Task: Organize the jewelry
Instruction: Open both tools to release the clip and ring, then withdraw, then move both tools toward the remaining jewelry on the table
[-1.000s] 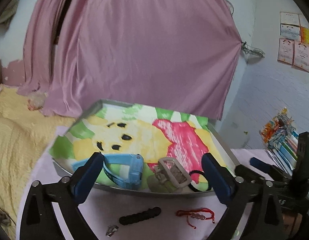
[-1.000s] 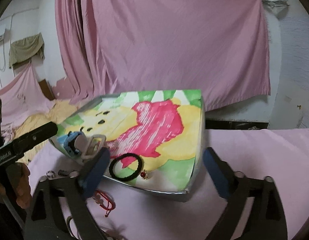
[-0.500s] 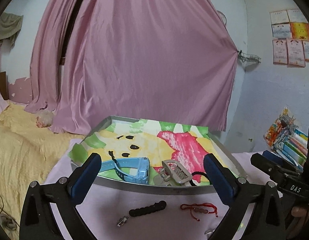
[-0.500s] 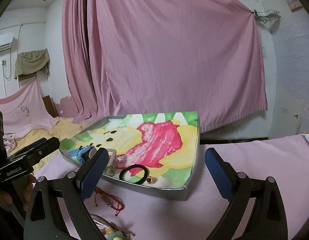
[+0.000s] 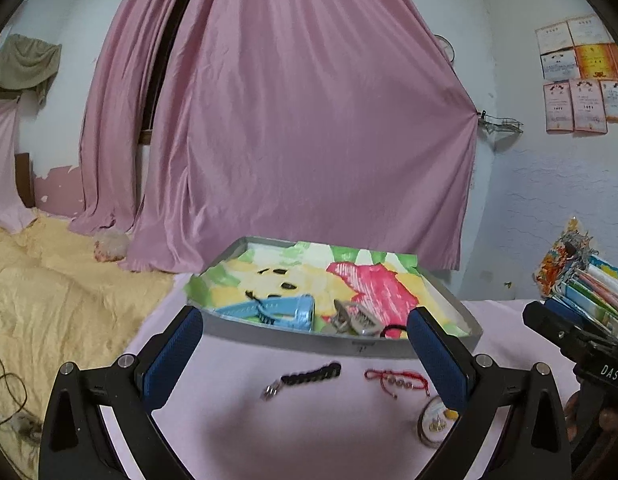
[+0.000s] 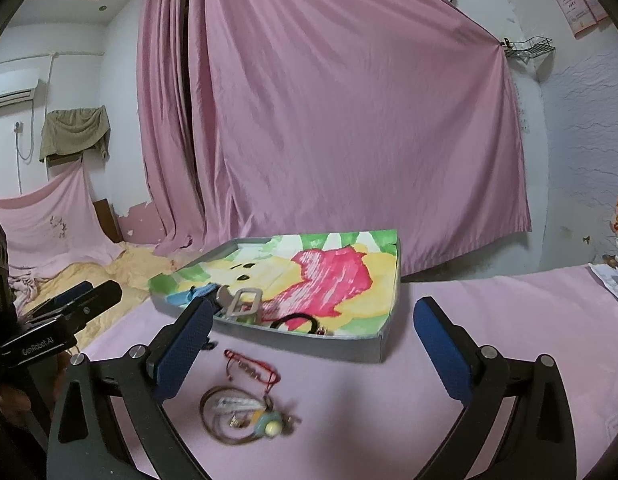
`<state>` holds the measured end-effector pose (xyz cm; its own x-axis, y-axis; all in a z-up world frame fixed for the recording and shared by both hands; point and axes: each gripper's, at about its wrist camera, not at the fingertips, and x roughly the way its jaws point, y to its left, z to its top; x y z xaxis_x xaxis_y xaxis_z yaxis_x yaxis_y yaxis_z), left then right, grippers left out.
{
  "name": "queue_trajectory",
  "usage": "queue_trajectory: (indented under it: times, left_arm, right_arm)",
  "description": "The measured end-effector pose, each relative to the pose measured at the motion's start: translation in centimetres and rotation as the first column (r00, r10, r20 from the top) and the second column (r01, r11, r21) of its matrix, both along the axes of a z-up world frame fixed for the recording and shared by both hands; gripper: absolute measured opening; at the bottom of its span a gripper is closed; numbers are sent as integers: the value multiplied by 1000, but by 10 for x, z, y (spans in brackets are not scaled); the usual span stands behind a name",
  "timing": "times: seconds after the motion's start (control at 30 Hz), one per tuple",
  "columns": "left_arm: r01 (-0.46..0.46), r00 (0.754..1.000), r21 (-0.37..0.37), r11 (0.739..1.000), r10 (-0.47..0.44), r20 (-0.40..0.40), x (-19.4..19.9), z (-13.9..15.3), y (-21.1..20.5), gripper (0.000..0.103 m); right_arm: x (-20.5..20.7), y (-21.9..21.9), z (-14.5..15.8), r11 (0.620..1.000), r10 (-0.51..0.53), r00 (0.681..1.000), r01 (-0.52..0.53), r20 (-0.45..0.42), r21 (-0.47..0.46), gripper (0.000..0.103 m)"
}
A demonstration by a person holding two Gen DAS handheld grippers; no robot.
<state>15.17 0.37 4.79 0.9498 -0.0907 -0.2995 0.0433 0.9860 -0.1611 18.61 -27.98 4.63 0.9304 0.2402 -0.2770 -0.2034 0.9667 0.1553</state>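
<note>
Pink-covered surface (image 5: 237, 420) before pink curtain (image 5: 309, 120). Left gripper (image 5: 307, 354) and right gripper (image 6: 311, 338) fingers both wide, empty. Black bracelet (image 5: 311, 374), red string bracelet (image 5: 395, 378) lie between left fingers; tray (image 5: 337, 344) just beyond fingertips.

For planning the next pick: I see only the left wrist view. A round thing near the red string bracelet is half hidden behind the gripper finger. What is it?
Observer: The right wrist view shows a thin brown hoop with a pale blue and yellow charm, lying on the pink cloth outside the tray.
Operator: Is the right gripper free?
Observer: Yes, the right gripper is open and holds nothing.
Operator: Does the tray hide something from me?
Observer: A small reddish piece lies beside the black hair band.
</note>
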Motion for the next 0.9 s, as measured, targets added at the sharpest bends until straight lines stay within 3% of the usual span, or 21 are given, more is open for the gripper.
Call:
queue_trajectory:
  times: [0.3,0.57,0.9]
  left_arm:
    - [-2,996,37,999,5,-87,-20,-13,10,102]
    - [18,985,62,998,-7,-175,-19,-23,16,102]
    - [30,947,48,998,-13,-322,4,-37,26,102]
  right_arm:
    - [-18,6,-3,999,30,999,-31,-43,-21,99]
    - [-19,16,-17,995,61,987,-72,-150,-71,99]
    - [-2,28,-40,987,68,950,-109,-305,-119,99]
